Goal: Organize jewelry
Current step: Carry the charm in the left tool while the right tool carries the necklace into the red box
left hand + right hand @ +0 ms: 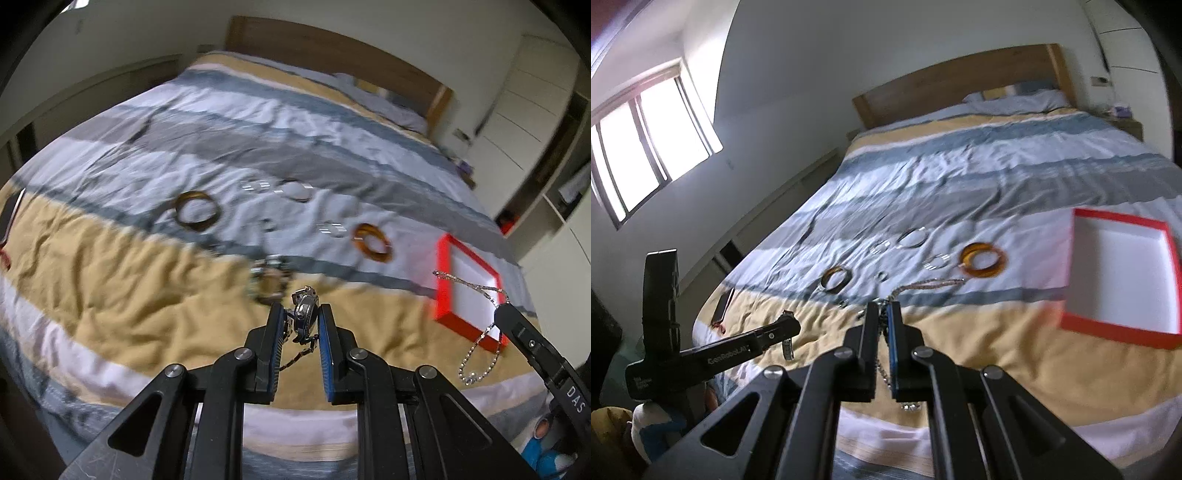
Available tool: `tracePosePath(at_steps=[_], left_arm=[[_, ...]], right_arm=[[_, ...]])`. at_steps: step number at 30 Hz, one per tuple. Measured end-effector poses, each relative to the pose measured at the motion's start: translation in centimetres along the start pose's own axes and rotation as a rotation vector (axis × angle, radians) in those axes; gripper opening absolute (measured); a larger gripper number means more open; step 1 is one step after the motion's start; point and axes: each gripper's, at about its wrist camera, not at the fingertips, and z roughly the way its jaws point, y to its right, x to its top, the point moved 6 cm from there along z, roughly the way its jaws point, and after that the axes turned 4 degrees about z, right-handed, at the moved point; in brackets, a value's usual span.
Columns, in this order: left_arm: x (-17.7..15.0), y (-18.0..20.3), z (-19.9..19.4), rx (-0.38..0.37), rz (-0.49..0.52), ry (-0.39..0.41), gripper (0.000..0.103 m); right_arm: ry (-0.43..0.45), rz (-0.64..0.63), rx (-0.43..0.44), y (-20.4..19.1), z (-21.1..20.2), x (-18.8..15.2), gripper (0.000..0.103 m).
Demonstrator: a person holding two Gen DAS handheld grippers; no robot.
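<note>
**Two pieces lifted, box empty, most jewelry on the bed**

Closest to the left wrist camera, the left gripper (301, 314) is clamped on a silver wristwatch (306, 308), its metal band dangling below the pads. Off to the right in that view, the right gripper (503, 309) pinches a sparkly silver chain (476, 360); one end trails up across the red box (445, 280) and the other hangs in a loop. From the right wrist camera the same chain (925, 284) runs out from between jaws that are pressed tight together, with only the thin links between them.

Both pieces are held up off the striped bedspread (110, 266), so the pick-up part of this round looks done. The drop-off is not: the red box (1082, 315) with its white lining shows nothing inside, and neither piece is over its opening yet.

Plenty remains on the bedspread. A brown bangle (197, 212) lies left of centre, an amber bangle (372, 242) sits nearer the box, and between them lie several small clear or silvery rings (295, 190), too blurred to count surely. A beaded bracelet (269, 280) rests just ahead of the left gripper.

By my reckoning the task is at an early stage: two items in transit, none stored, at least half a dozen left to gather.
</note>
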Motion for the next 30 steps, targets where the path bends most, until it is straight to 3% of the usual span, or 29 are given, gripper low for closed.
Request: tracePosePath(at_steps=[10,18,23,30], left_arm=[[2.4,14.1,5.3,-0.161,0.183,-0.052,0.018],[3.4,25.4,13.6,-0.256,0.326,-0.125,0.018],[1.7,28.3,19.1,-0.254,0.376,-0.207,0.018],[-0.4,28.3,24.6,-0.193,0.408,-0.284,0.018]], right_arm=[[0.077,0.045,-0.187,12.9,-4.6,4.4,0.004],[0.049,0.1,-0.302,23.3,-3.3,5.4,0.004],[-0.003,0.155,-0.336,28.4,-0.8,3.9,0.004],[-0.087,0.178,-0.361,32.2,1.6,0.8,0.004]])
